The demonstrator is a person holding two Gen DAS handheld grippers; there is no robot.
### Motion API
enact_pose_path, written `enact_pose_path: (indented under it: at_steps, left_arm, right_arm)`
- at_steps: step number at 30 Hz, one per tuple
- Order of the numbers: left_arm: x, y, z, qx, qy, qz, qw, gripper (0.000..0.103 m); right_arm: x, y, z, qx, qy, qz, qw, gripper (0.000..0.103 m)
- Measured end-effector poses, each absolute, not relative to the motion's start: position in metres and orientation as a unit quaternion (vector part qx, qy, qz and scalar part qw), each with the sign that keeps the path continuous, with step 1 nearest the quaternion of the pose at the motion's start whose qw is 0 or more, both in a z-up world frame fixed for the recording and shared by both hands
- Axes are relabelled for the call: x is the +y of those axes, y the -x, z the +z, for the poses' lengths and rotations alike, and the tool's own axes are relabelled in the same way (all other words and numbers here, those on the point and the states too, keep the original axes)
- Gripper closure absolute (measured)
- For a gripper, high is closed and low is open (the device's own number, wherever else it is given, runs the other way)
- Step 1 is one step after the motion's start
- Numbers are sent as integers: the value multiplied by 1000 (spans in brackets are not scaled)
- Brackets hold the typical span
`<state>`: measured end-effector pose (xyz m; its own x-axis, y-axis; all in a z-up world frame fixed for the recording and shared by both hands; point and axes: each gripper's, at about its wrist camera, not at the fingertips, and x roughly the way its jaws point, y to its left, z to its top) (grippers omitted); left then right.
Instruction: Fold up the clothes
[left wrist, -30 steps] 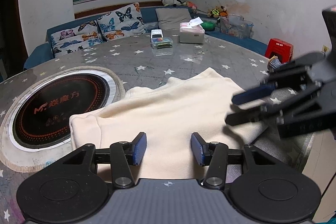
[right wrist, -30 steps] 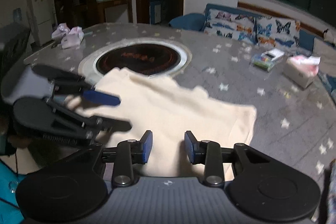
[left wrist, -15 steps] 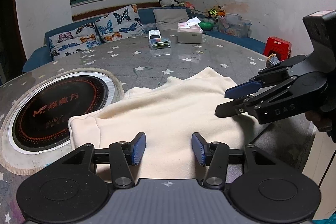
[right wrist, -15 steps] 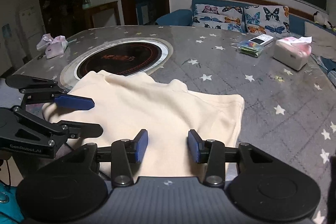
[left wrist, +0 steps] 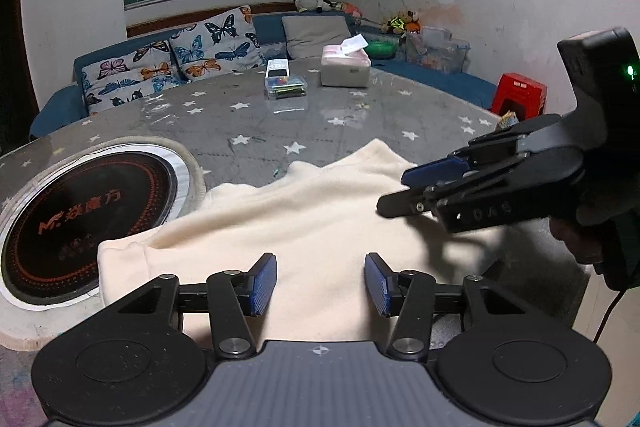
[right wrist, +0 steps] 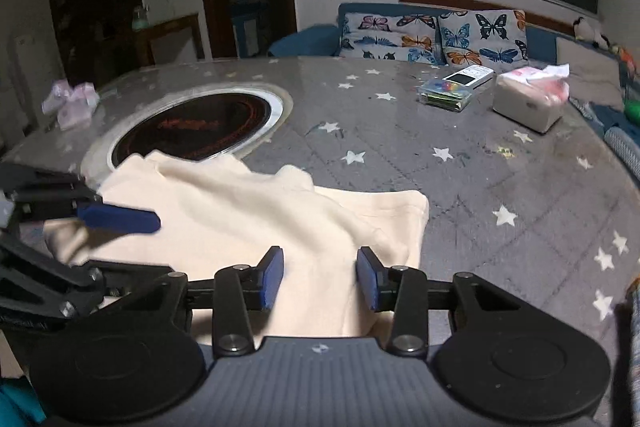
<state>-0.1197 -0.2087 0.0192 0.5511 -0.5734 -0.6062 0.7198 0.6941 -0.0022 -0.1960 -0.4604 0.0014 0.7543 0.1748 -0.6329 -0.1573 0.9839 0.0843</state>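
Round table (left wrist: 256,115), grey star-print cover, fills both views. A black induction hob (left wrist: 80,219) with orange lettering is set into it inside a pale ring.

Cream garment (left wrist: 304,219), partly folded, lies at the near edge of the table. One corner overlaps the hob's pale ring; the opposite folded edge (right wrist: 416,223) ends on bare star-print cover. Surface is rumpled, with a raised fold running through the middle.

Blue sofa along the far wall carries butterfly-print cushions (left wrist: 180,63). On the far side of the table: a white tissue box (left wrist: 346,69) and, just beside it, a clear box (left wrist: 286,87) with a white remote resting on top.

Left gripper (left wrist: 320,279): pitched downward over the near hem of the garment. Jaws stand apart, released, blue pads (left wrist: 264,283) clear of the cloth, with cream fabric visible in the gap between them. Nothing grasped.

Right gripper (right wrist: 320,277): also pitched downward, over the garment's right portion. Jaws have just been opening; they stand apart, with fabric showing between them but not pinched. In the left wrist view it enters from the right, held in a hand (left wrist: 580,243) at the frame edge, fingertips just above the cloth.

In the right wrist view, the left gripper enters from the left, low over the garment.
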Motion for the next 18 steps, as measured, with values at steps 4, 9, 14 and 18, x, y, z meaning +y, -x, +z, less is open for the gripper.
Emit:
enact_pose_path:
  at_steps: [4,9,14,18]
  left_arm:
    - [-209,119,19,295,-124,-371,872,51]
    - [-209,119,19,297,-121,-371,872,50]
    - [-206,115,18,305,-110,-373,870,50]
    - [-205,115,20,305,-107,-373,870,50]
  right_arm:
    - [-456,194,13,334,-4,93,938,63]
    - [-446,175,21,327,-6,115,938,75]
    - [-439,149,2,358,-4,104,928,82]
    - [-441,149,6,356,-11,97,929,82]
